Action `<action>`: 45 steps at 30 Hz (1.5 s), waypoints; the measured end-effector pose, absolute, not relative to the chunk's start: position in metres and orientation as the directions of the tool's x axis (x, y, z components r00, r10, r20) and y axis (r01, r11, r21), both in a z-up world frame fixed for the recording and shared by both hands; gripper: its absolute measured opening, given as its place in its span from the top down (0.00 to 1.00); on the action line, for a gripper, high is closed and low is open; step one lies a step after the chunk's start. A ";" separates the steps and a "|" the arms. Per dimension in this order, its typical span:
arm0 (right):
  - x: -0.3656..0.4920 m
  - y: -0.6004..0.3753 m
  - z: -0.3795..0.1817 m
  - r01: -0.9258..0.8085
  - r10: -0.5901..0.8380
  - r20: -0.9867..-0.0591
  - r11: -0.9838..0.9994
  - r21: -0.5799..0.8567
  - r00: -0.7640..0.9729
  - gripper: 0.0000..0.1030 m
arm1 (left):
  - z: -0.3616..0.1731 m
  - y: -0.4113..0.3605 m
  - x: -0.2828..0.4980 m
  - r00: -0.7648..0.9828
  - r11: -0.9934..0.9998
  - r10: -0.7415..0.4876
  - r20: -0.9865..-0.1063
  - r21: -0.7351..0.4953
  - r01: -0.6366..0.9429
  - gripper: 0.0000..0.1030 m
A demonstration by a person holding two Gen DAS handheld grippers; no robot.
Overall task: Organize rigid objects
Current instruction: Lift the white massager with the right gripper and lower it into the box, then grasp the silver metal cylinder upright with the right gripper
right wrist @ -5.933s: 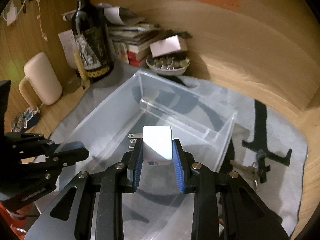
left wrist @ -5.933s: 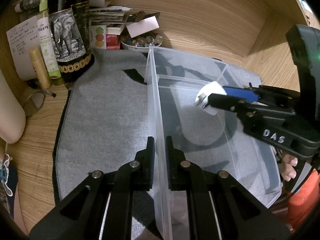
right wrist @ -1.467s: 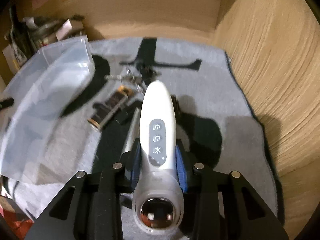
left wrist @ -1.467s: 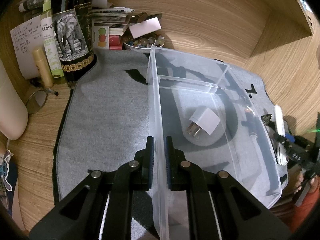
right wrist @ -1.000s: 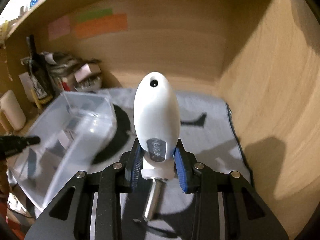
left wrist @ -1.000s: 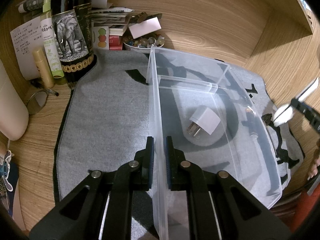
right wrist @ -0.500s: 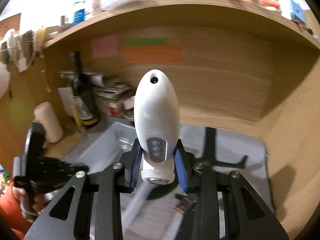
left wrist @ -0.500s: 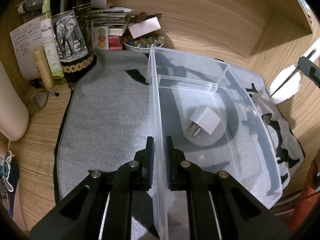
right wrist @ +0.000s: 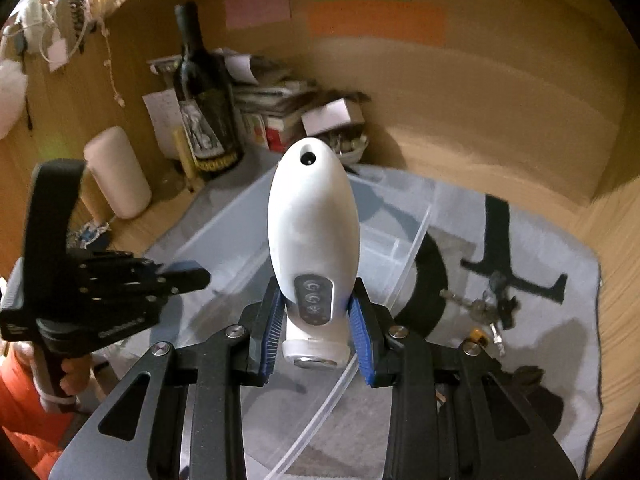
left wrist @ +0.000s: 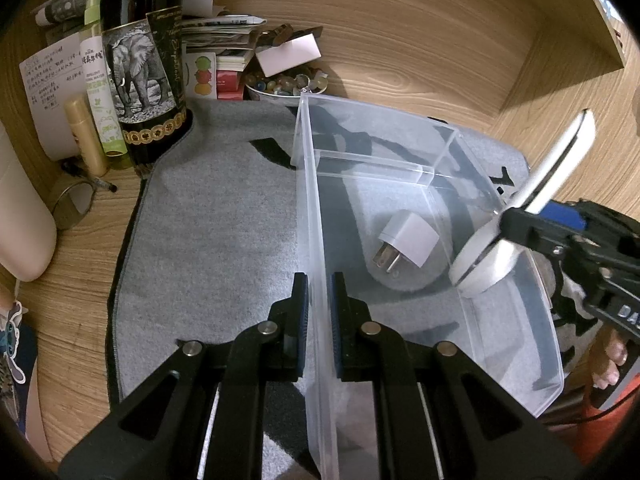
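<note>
I am keeping the left gripper (left wrist: 318, 312) clamped on the near long wall of the clear plastic bin (left wrist: 548, 320), 1 pad on each face of the wall, jaws almost fully together. The bin is sitting on the grey felt mat (left wrist: 208, 232). A clear divider is crossing it near the far end, and a white USB wall charger (left wrist: 410, 240) is lying on the bin floor in the nearer, larger compartment, its 2 prongs pointing toward my left gripper.

The right gripper (right wrist: 316, 328) is squeezing the lower body of a white handheld device (right wrist: 314, 224) between its blue pads, jaws only partly open. The device's grey panel is showing 3 small button icons; I cannot read them. In the left wrist view the device (left wrist: 552, 176) is hanging over the bin's right wall.

The letters "DA" are showing on the right gripper's body. The wine bottle (left wrist: 140, 60) at the back is carrying an elephant label. A bunch of keys (right wrist: 484, 308) is lying on the mat to the bin's right.
</note>
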State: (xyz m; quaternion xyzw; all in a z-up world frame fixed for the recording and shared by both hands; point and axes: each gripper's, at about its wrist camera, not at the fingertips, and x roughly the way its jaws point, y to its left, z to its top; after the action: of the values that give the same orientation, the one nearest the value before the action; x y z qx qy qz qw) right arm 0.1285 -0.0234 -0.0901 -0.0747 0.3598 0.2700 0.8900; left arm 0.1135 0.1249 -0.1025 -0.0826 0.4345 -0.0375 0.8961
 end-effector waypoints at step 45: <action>0.119 -0.068 -0.043 -0.365 0.293 -0.545 0.930 -0.026 0.785 0.27 | -0.105 0.124 0.112 0.618 0.982 -0.147 -0.772 -0.187 -0.001 0.91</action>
State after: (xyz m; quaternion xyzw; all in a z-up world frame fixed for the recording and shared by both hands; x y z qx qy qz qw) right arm 0.1192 -0.0680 -0.0430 -0.0653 0.2772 0.1746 0.9426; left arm 0.1120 0.1239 -0.1047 -0.0850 0.4350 -0.0405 0.8955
